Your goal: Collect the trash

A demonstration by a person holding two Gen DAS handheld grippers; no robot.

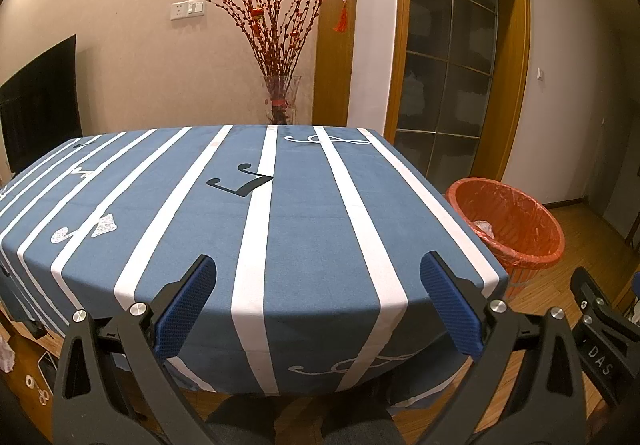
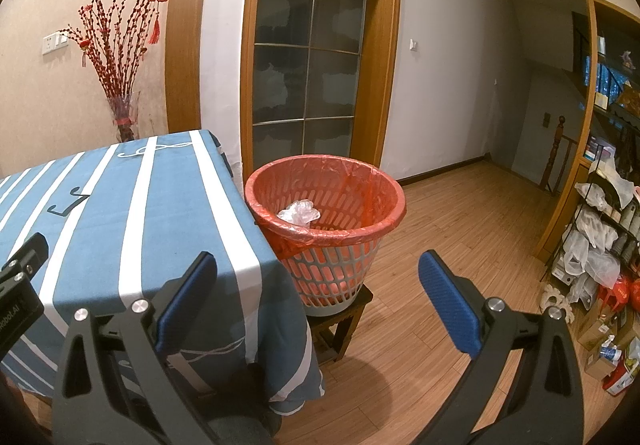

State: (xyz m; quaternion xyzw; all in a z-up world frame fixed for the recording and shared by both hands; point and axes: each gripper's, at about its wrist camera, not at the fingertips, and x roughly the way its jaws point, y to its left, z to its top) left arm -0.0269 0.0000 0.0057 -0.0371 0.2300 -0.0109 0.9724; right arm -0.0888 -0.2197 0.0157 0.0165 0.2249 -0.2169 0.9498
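A grey lattice waste basket (image 2: pixel 332 269) lined with a red bag stands on a small dark stool right of the table; in the left wrist view the waste basket (image 1: pixel 516 241) shows beyond the table's right corner. Crumpled clear plastic trash (image 2: pixel 300 214) lies inside it. My left gripper (image 1: pixel 318 265) is open above the near edge of the blue striped tablecloth (image 1: pixel 304 229), nothing between its blue pads. My right gripper (image 2: pixel 318 265) is open too, held before the basket and the table corner, empty.
The table (image 2: pixel 120 213) carries only the printed cloth. A vase of red branches (image 1: pixel 280 101) stands behind it by the wall. A glass door (image 2: pixel 308 57) is behind the basket. Shelves with bags and boxes (image 2: pixel 600 245) line the right. Wooden floor (image 2: pixel 460 225) lies between.
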